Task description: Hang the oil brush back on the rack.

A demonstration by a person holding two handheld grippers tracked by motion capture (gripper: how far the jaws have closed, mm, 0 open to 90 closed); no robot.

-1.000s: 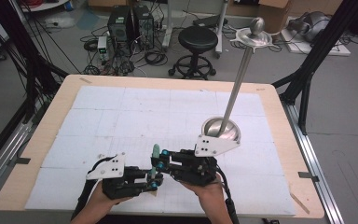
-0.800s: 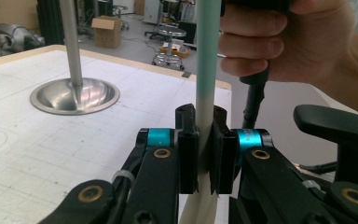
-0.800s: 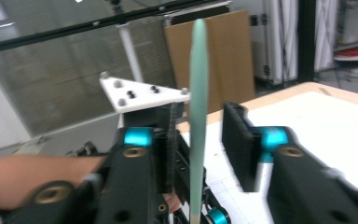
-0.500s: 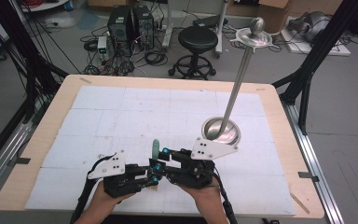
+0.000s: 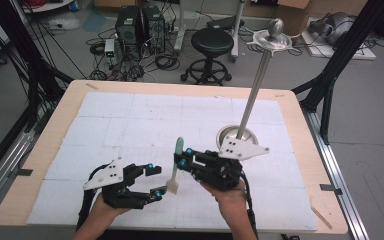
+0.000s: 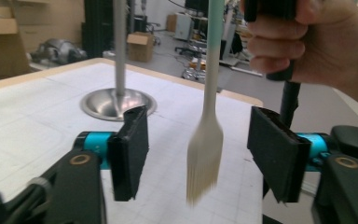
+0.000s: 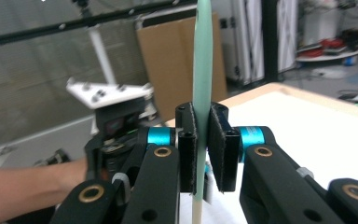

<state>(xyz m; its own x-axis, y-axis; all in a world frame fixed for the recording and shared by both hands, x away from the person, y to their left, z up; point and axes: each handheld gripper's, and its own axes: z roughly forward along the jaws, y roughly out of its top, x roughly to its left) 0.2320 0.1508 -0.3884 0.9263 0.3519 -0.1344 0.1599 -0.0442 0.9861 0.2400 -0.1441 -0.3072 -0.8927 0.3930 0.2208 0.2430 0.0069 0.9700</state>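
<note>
The right gripper [image 5: 184, 158], a black two-jaw tool with blue joints and a grey three-cornered plate on top, is clamped on the pale green handle of a pastry brush [image 5: 175, 165] that has a cream lower shaft and a flat cream bristle head. In the right gripper view the black pads press on both sides of the green handle [image 7: 202, 70], which stands upright between them and rises above them, with the cream shaft showing below. In the high view the brush hangs head down over the white gridded mat [image 5: 130, 125] that covers the light wooden table [image 5: 300, 125], near the table's front edge and between the two hands. The left gripper [image 5: 156, 181], of the same black and blue build, has just been opening its jaws; they now stand wide apart with the bristle head between them. In the left gripper view the cream bristles [image 6: 205, 158] hang in the gap, clear of both black pads, nearer the right pad than the left, and their tips are blurred. The person's right hand [image 6: 303, 42] shows at the top right of that view. Behind the brush, on the mat, stands a tall metal stand [image 5: 252, 95] with a round shiny dish base, a slim pole and a knobbed top, just beside the right gripper's plate.
</note>
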